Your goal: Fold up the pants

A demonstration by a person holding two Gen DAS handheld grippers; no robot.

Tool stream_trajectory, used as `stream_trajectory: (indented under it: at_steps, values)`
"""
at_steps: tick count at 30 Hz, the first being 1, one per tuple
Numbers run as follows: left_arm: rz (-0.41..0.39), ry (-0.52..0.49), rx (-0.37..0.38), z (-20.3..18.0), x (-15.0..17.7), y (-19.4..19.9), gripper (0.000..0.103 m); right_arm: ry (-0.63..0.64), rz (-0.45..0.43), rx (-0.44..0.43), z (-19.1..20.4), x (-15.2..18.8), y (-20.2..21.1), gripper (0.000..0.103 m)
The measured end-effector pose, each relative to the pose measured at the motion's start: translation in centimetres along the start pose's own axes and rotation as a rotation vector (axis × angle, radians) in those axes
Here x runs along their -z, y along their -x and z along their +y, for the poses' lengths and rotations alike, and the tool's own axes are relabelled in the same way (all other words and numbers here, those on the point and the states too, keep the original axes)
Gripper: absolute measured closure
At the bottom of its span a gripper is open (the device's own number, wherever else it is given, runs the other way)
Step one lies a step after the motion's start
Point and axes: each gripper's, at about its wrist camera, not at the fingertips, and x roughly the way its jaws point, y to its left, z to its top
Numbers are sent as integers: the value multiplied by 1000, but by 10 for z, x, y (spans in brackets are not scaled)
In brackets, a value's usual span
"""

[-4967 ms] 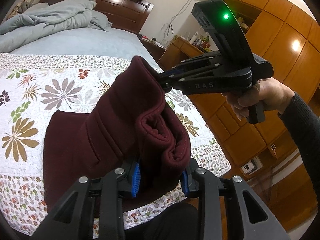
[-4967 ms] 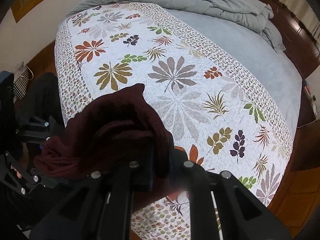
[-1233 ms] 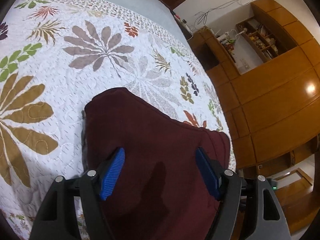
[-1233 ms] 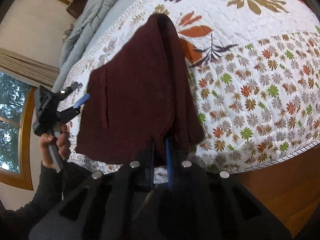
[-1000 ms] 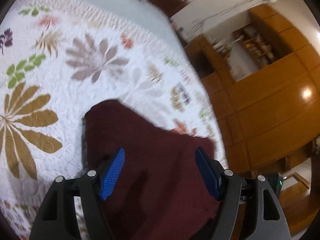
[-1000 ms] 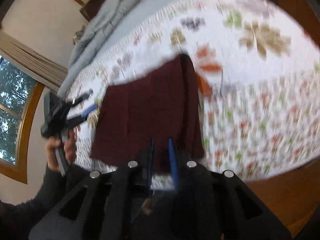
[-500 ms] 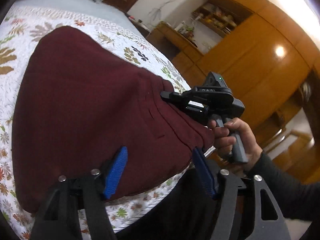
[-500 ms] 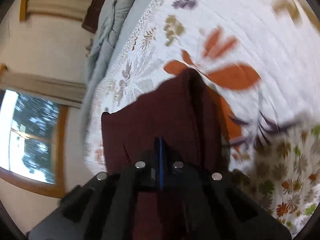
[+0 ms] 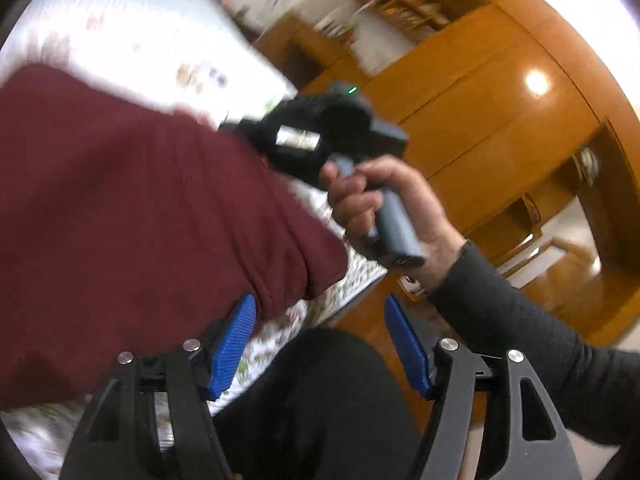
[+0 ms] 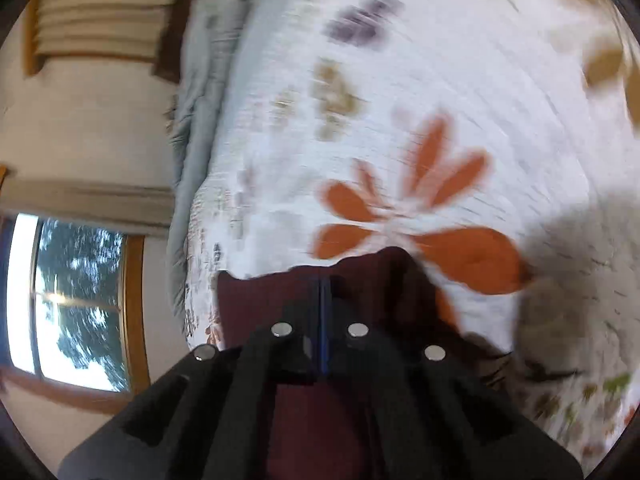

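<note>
One maroon pants edge beside the left tool's wide-apart pads.

Ahead of the right claw: white quilt with orange and purple leaf prints, on the bed. Left of it: rumpled grey duvet, window. Beyond the left claw: wooden wardrobe, cluttered shelf.

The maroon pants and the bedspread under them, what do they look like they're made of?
Maroon pants: probably fleece or thick knit, matte, with soft rounded folds at the edge. Bedspread: likely quilted cotton, white with printed leaves and faint stitch lines, though blurred.
</note>
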Motion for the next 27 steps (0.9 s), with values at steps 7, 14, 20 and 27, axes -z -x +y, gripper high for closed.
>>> stream_trajectory:
  at_steps: [7,14,20,27]
  values:
    - [-127,-21,106,-10,-42,70,35,162,-39,-77,48,67,49,85]
    - [-182,219,-73,110,-140,112,37,349,130,-63,74,151,43,81]
    - [-31,387,-148,187,-138,76,74,294,164,2,26,152,28,103]
    - [-51,451,-94,213,-120,83,100,257,171,-87,2,149,32,103]
